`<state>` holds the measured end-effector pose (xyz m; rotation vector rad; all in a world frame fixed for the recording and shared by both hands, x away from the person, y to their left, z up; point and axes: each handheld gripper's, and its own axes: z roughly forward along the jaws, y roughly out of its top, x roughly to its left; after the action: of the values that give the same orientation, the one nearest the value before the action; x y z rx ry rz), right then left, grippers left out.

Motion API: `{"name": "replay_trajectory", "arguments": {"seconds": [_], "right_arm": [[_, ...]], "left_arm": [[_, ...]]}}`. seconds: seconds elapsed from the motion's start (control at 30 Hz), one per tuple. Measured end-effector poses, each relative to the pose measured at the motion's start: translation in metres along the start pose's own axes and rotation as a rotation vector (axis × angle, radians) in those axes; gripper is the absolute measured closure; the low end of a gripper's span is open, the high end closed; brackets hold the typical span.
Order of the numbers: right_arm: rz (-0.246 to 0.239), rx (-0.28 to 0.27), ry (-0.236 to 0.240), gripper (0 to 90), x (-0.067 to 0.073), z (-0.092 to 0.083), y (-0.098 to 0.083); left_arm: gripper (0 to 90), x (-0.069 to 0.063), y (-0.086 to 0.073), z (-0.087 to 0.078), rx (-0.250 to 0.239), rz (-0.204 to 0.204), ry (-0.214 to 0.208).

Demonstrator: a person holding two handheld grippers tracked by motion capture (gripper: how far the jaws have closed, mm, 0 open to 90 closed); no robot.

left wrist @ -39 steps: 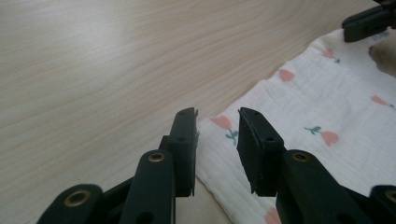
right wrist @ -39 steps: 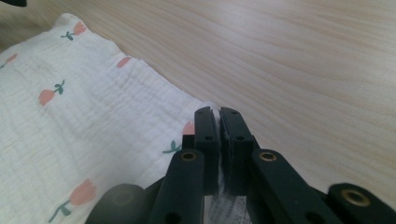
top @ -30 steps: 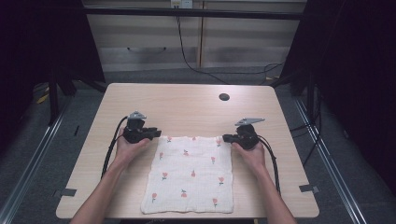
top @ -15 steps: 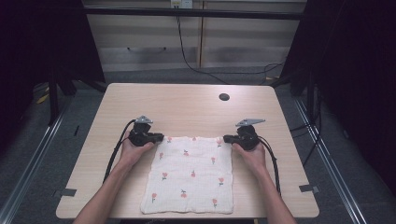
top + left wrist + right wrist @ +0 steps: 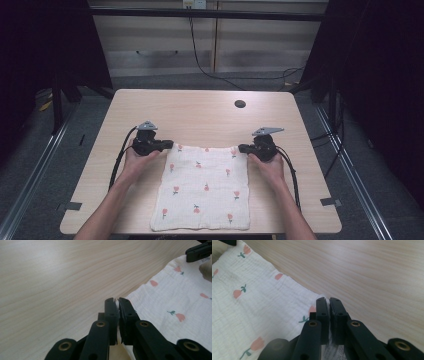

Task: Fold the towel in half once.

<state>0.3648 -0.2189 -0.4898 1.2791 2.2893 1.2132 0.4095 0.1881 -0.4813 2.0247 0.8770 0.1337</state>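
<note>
The left tongs (image 5: pixel 170 145) sit left of centre in the high view, their jaws having just closed, and now pinch the far left corner of the cloth (image 5: pixel 204 187). In the left gripper view the tongs (image 5: pixel 117 301) stand together with a thin sliver of cloth (image 5: pixel 175 305) between the pads; the pinched corner itself is hidden behind the jaws. The right tongs (image 5: pixel 241 148), right of centre in the high view, are clamped on the far right corner. In the right gripper view the tongs (image 5: pixel 327 300) press together over the cloth (image 5: pixel 249 307), whose corner disappears under them.

The cloth is white with small pink flowers and lies flat on the table (image 5: pixel 200 112), in the lower middle of the high view; its near edge meets the table's near edge. The forearms are cut off by the bottom of the frame.

The table is pale wood with a dark round hole (image 5: pixel 240 104) in the upper right. Beyond it the floor is grey, a cable (image 5: pixel 200 55) trails down at the top centre, and both sides of the room are too dark to make out.
</note>
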Motion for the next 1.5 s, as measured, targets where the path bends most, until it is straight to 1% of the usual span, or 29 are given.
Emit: {"name": "replay_trajectory", "arguments": {"seconds": [0.1,0.13,0.17,0.2,0.23,0.27,0.3,0.43,0.5,0.6,0.63,0.67,0.7,0.8,0.83,0.9,1.0,1.03,1.07,1.1,1.2,1.23,1.27,1.33,1.4,1.43,1.47,1.5], "right_arm": [[0.008,-0.030,0.006,86.1,-0.001,-0.006,0.003],[0.011,-0.051,0.005,86.1,-0.001,-0.012,0.005],[0.011,-0.051,0.005,86.1,-0.001,-0.012,0.005],[0.010,-0.071,0.007,86.2,-0.001,-0.017,0.008],[0.010,-0.071,0.007,86.2,-0.001,-0.017,0.008],[0.001,-0.087,0.009,86.2,0.001,-0.022,0.010],[0.000,-0.096,0.009,86.2,0.002,-0.025,0.011],[0.003,-0.116,0.014,86.3,0.003,-0.030,0.014],[0.001,-0.124,0.017,86.3,0.005,-0.031,0.016],[0.000,-0.125,0.019,86.3,0.006,-0.032,0.018],[-0.001,-0.129,0.021,86.3,0.006,-0.033,0.019],[-0.007,-0.142,0.021,86.3,0.007,-0.036,0.023],[-0.007,-0.142,0.021,86.3,0.007,-0.036,0.023],[-0.008,-0.153,0.017,86.3,0.007,-0.040,0.026],[-0.006,-0.161,0.017,86.3,0.006,-0.041,0.027],[0.001,-0.177,0.015,86.3,0.005,-0.045,0.030],[-0.006,-0.189,0.010,86.3,0.005,-0.048,0.035],[-0.006,-0.189,0.010,86.3,0.005,-0.048,0.035],[-0.009,-0.202,0.011,86.3,0.005,-0.051,0.040],[-0.009,-0.202,0.011,86.3,0.005,-0.051,0.040],[-0.013,-0.222,0.010,86.4,0.005,-0.057,0.048],[-0.013,-0.222,0.010,86.4,0.005,-0.057,0.048],[-0.018,-0.225,0.013,86.5,0.005,-0.059,0.053],[-0.028,-0.214,0.007,86.6,0.004,-0.060,0.057],[-0.029,-0.213,0.005,86.6,0.002,-0.061,0.059],[-0.027,-0.224,0.004,86.7,0.000,-0.063,0.064],[-0.027,-0.224,0.004,86.7,0.000,-0.063,0.064],[-0.032,-0.229,0.002,86.7,0.000,-0.065,0.069]], "left_arm": [[85.9,0.000,0.003,-0.005,-0.014,0.008,-0.003],[86.0,-0.001,0.005,-0.008,-0.031,0.005,-0.009],[86.0,-0.001,0.005,-0.008,-0.031,0.005,-0.009],[85.9,-0.001,0.006,-0.009,-0.036,0.004,-0.015],[85.9,-0.002,0.007,-0.010,-0.046,0.000,-0.023],[86.0,-0.003,0.007,-0.012,-0.053,-0.002,-0.028],[86.0,-0.004,0.008,-0.013,-0.052,0.006,-0.026],[86.0,-0.008,0.012,-0.019,-0.074,0.015,-0.035],[86.0,-0.010,0.015,-0.022,-0.086,0.028,-0.036],[86.0,-0.013,0.019,-0.026,-0.102,0.040,-0.040],[86.0,-0.014,0.020,-0.028,-0.109,0.036,-0.036],[86.0,-0.015,0.020,-0.029,-0.116,0.029,-0.037],[86.0,-0.017,0.020,-0.030,-0.119,0.027,-0.040],[86.0,-0.020,0.023,-0.034,-0.130,0.035,-0.036],[86.0,-0.020,0.024,-0.036,-0.139,0.031,-0.038],[86.0,-0.022,0.026,-0.039,-0.147,0.039,-0.028],[86.0,-0.025,0.029,-0.042,-0.155,0.042,-0.028],[86.0,-0.026,0.030,-0.042,-0.149,0.050,-0.022],[85.9,-0.028,0.033,-0.043,-0.139,0.067,-0.012],[85.9,-0.030,0.035,-0.044,-0.138,0.076,-0.009],[85.9,-0.033,0.045,-0.049,-0.153,0.096,0.011],[85.9,-0.034,0.048,-0.051,-0.161,0.094,0.010],[85.9,-0.035,0.052,-0.054,-0.164,0.106,0.018],[86.0,-0.036,0.057,-0.057,-0.171,0.115,0.021],[86.0,-0.038,0.063,-0.062,-0.186,0.117,0.031],[86.0,-0.039,0.065,-0.065,-0.194,0.122,0.037],[86.0,-0.040,0.066,-0.066,-0.202,0.123,0.036],[86.0,-0.040,0.069,-0.068,-0.204,0.129,0.036]]}}
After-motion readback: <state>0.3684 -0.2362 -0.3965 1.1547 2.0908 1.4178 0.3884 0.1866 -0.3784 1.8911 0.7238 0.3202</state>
